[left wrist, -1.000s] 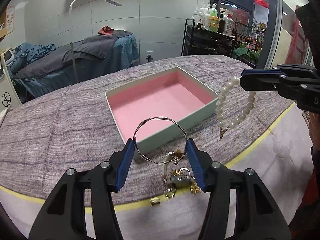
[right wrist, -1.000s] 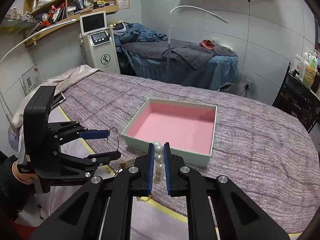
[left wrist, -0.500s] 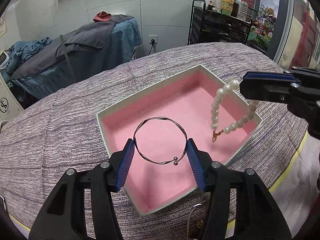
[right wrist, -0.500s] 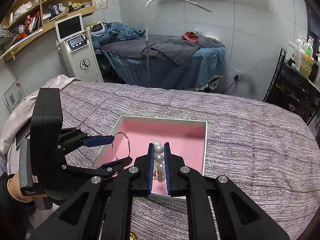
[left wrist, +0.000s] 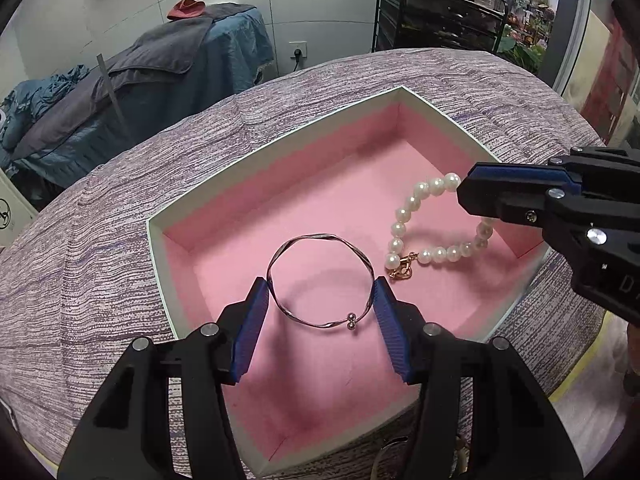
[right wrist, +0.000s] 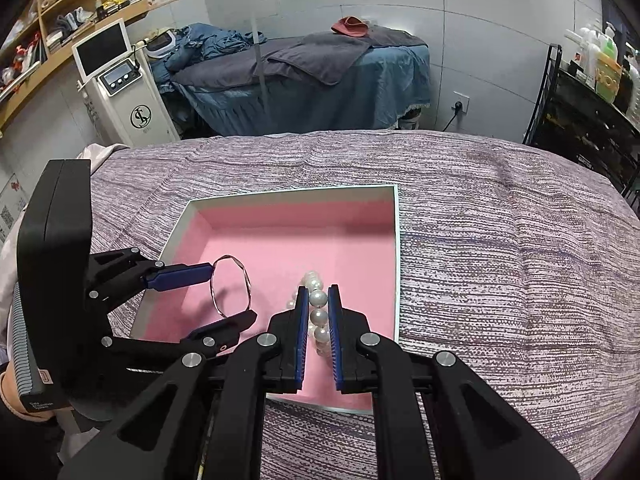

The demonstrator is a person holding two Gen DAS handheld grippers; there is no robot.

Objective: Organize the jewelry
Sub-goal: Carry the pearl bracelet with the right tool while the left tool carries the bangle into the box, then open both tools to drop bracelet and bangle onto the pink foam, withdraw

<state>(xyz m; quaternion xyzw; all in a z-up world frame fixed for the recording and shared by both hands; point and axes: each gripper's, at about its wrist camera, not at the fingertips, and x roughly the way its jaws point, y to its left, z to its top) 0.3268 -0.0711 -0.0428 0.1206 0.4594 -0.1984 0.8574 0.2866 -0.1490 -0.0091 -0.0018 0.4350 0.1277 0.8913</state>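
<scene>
A square box (left wrist: 276, 148) (right wrist: 280, 196) with a pink foam lining lies on the purple striped cover. My left gripper (left wrist: 320, 292) (right wrist: 222, 292) is shut on a thin twisted silver bangle (left wrist: 320, 240) (right wrist: 230, 286) and holds it low over the pink lining at the box's near side. My right gripper (right wrist: 319, 298) (left wrist: 464, 196) is shut on a pearl bracelet (left wrist: 420, 220) (right wrist: 314, 280). The bracelet hangs down into the box's right part, and its gold clasp (left wrist: 402, 271) touches the lining.
More jewelry shows at the bottom edge of the left wrist view (left wrist: 384, 460), outside the box. A massage bed (right wrist: 304, 76) and a white machine (right wrist: 120, 88) stand behind the table. A black shelf trolley (right wrist: 592, 100) stands at the right.
Both grippers have moved forward from the table's front edge and down into the box. The bangle and the pearl bracelet now hang low over the pink lining.
</scene>
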